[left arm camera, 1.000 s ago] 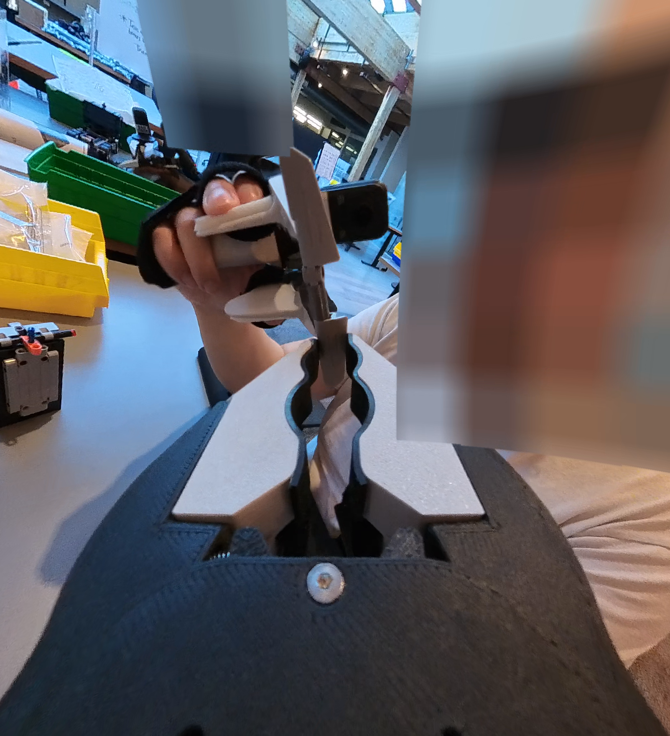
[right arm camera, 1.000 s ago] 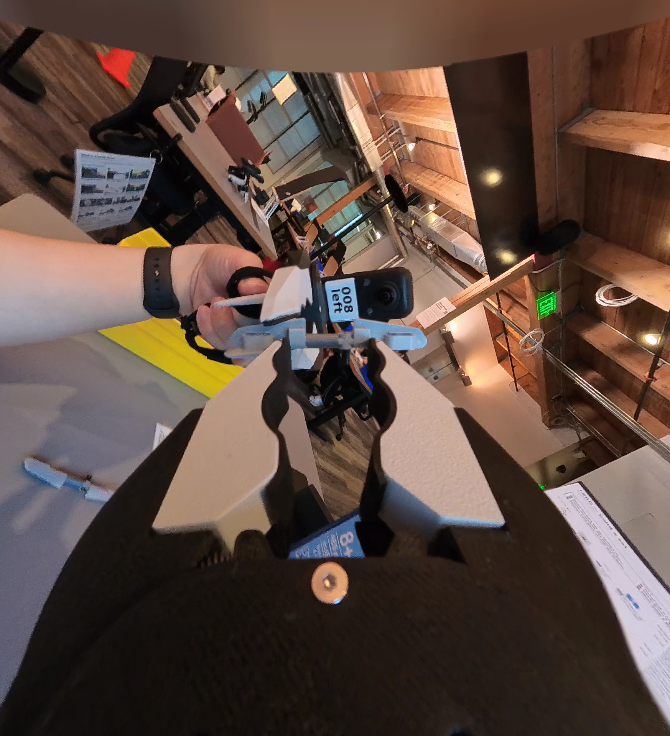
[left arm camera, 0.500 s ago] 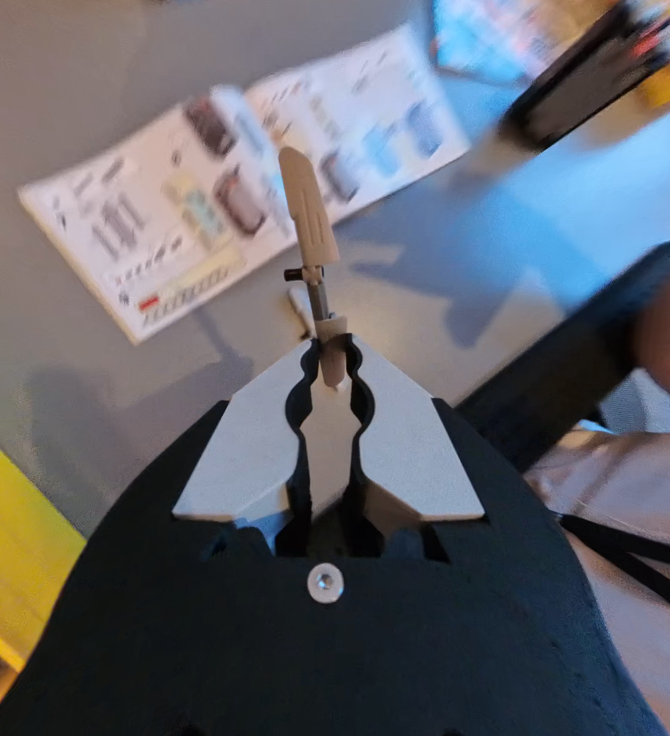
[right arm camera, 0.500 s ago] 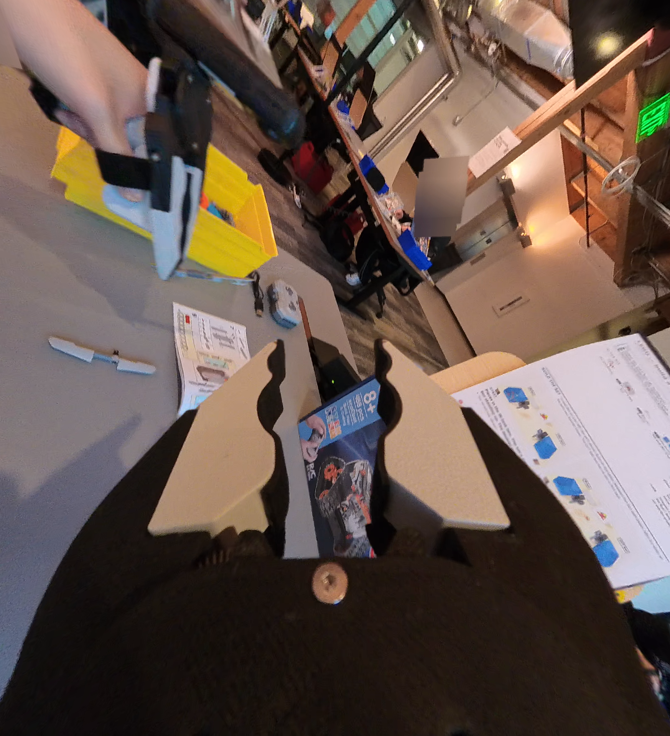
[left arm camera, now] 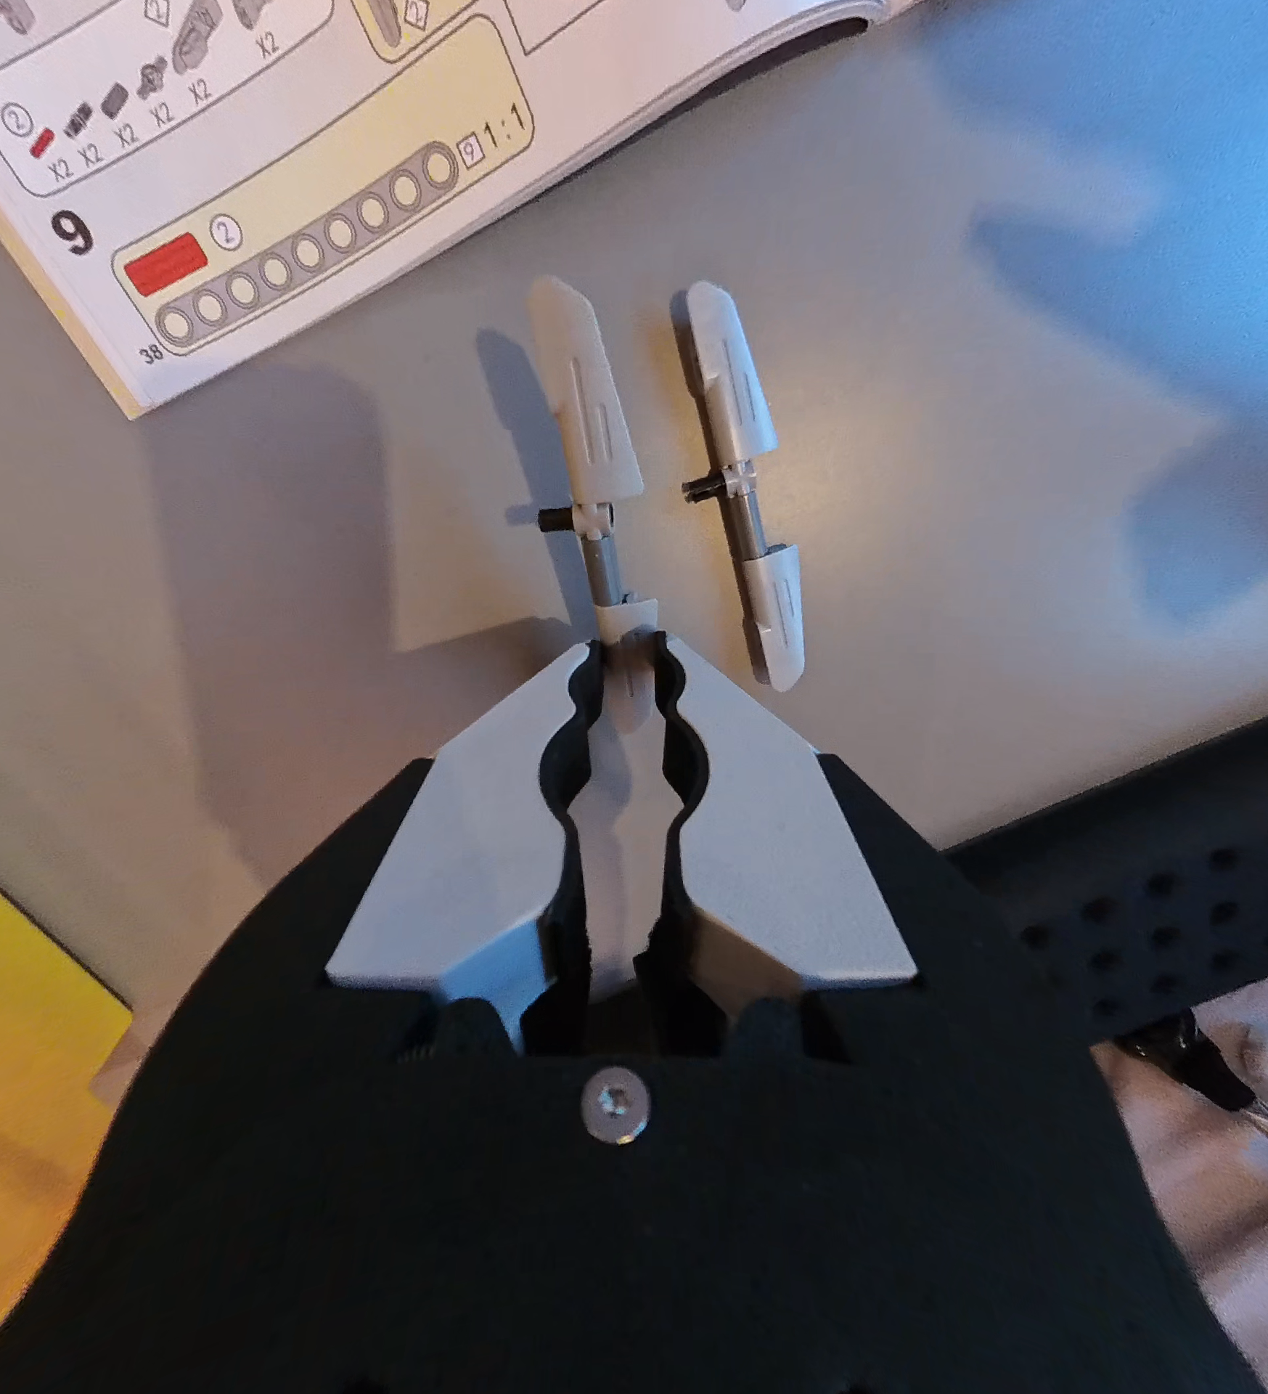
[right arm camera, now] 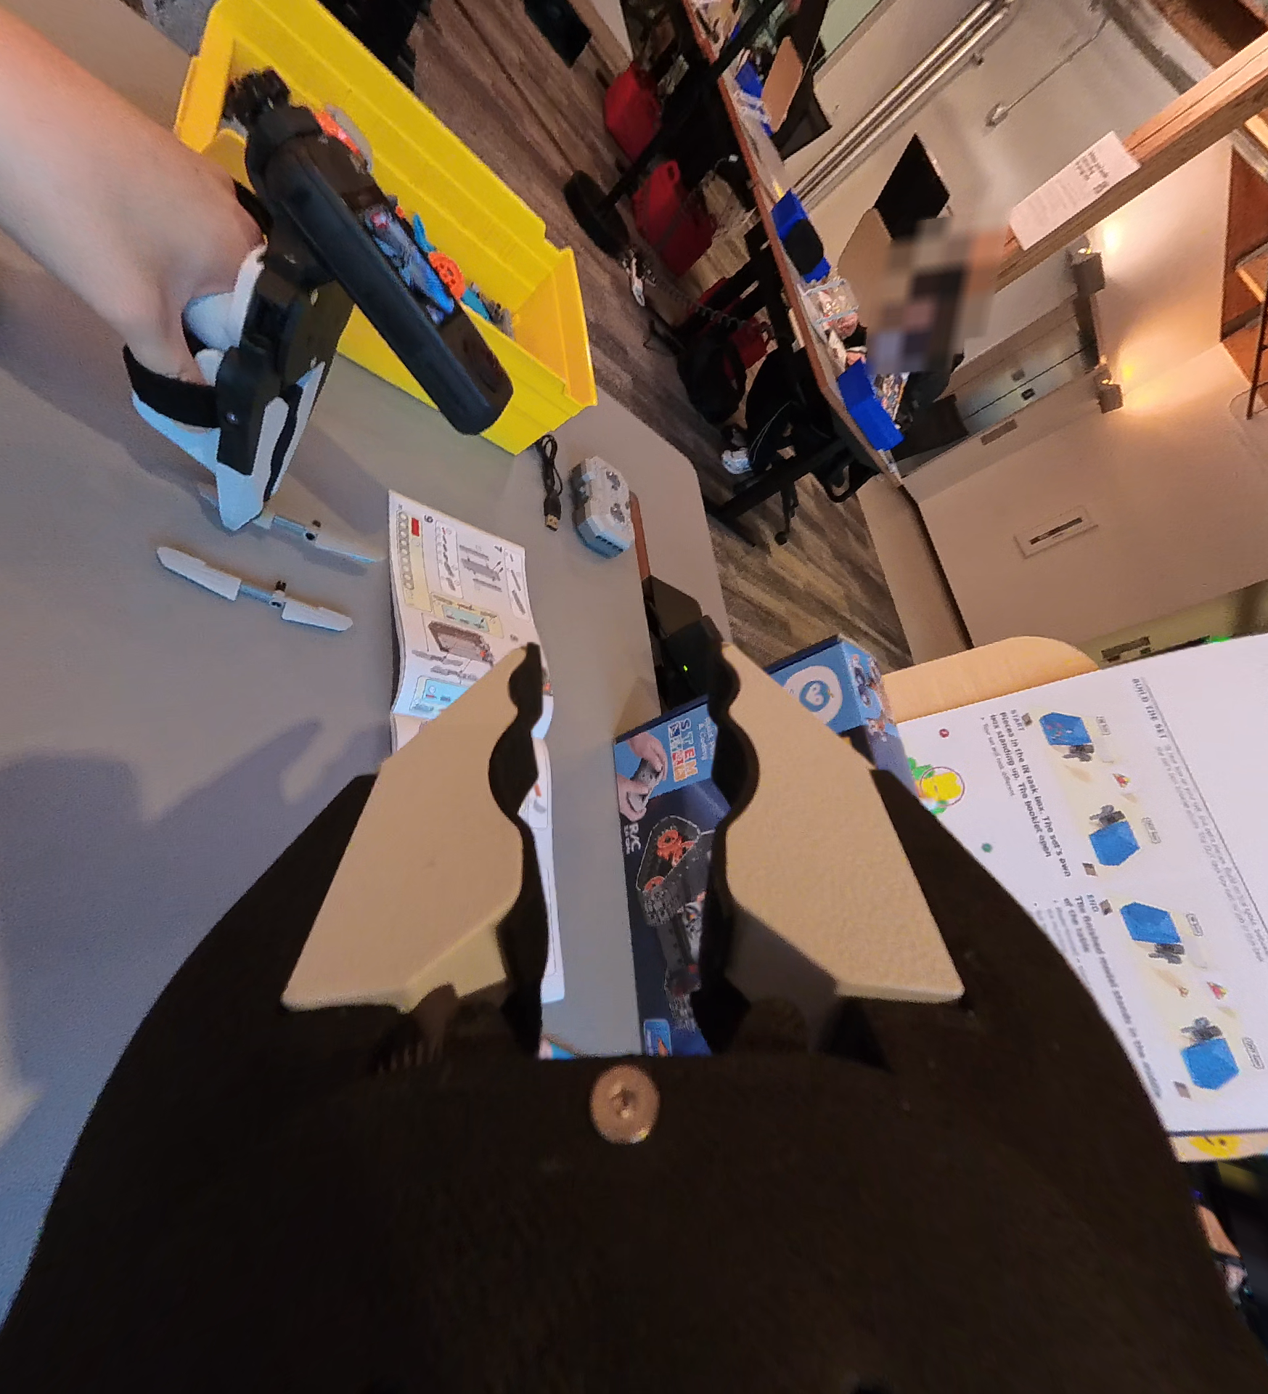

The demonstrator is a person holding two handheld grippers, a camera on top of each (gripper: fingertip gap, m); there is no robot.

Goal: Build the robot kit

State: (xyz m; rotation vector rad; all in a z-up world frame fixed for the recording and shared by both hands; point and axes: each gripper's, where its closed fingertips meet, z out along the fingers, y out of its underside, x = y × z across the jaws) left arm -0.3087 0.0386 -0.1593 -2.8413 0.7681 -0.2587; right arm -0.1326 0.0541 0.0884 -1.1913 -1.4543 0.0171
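My left gripper (left arm camera: 627, 649) is shut on the near end of a light grey blade piece (left arm camera: 591, 452) with a dark axle and a small black pin in its middle. It holds the piece low over the grey table (left arm camera: 238, 603). A second blade piece of the same kind (left arm camera: 747, 483) lies flat on the table just to its right. In the right wrist view the left gripper (right arm camera: 238, 513) shows far off with the held piece (right arm camera: 314, 532) at the table, and the second piece (right arm camera: 253, 588) lies beside it. My right gripper (right arm camera: 627, 679) is open and empty above the table.
An open instruction booklet (left arm camera: 238, 151) lies just beyond the two pieces; it also shows in the right wrist view (right arm camera: 457, 603). A yellow bin (right arm camera: 465, 226) with small parts stands behind. A grey control unit (right arm camera: 600, 513), a blue box (right arm camera: 676, 830) and a large printed sheet (right arm camera: 1143, 867) lie to the right. Across from one pair of fingers to the other is roughly 30 cm.
My left gripper has swung down from the air to the table with the blade piece and brought it next to the second piece. My right gripper has let go and drawn back, open.
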